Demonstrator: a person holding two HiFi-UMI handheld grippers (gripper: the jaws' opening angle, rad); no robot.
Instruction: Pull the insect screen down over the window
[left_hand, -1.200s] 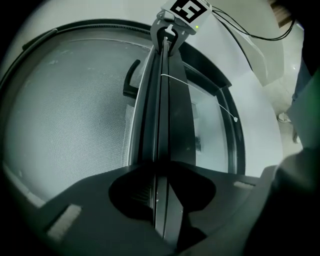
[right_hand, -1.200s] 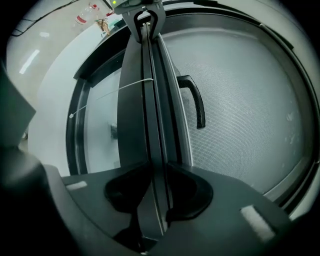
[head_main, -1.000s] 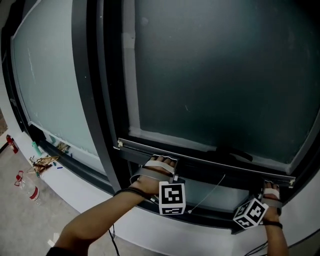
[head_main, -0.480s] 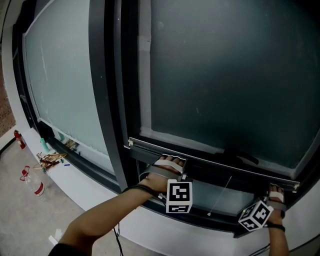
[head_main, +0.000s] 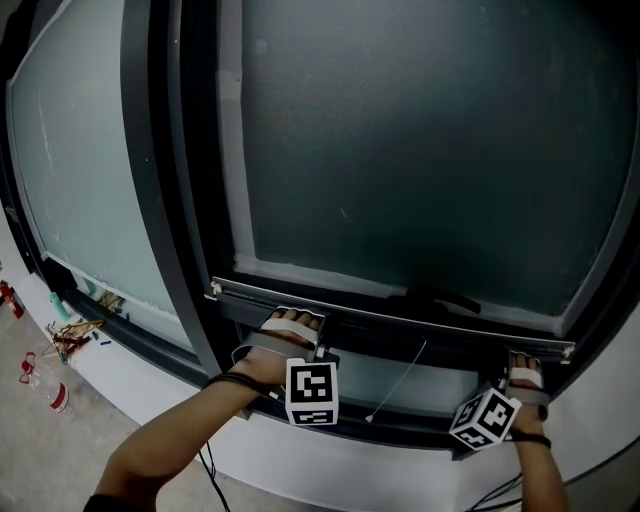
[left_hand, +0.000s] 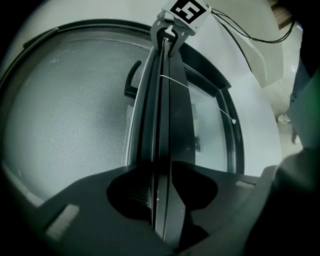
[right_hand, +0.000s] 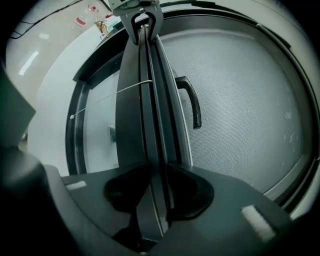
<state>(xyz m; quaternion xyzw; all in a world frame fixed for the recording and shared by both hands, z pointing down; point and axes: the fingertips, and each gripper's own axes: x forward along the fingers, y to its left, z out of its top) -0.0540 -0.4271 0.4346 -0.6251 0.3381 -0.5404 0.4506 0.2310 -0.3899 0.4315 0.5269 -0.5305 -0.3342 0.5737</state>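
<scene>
L gripper & R gripper both clamped on bottom bar of insect screen, near lower frame; I'd pull evenly w/ both so bar runs level

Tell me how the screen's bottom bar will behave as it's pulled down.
The bar looks like rigid metal, so it probably won't bend between the left gripper and right gripper. The mesh likely just follows, floppy and light.

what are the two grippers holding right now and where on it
Both hold the insect screen's bottom bar: the left gripper is clamped on it toward its left end, the right gripper near its right end.
</scene>
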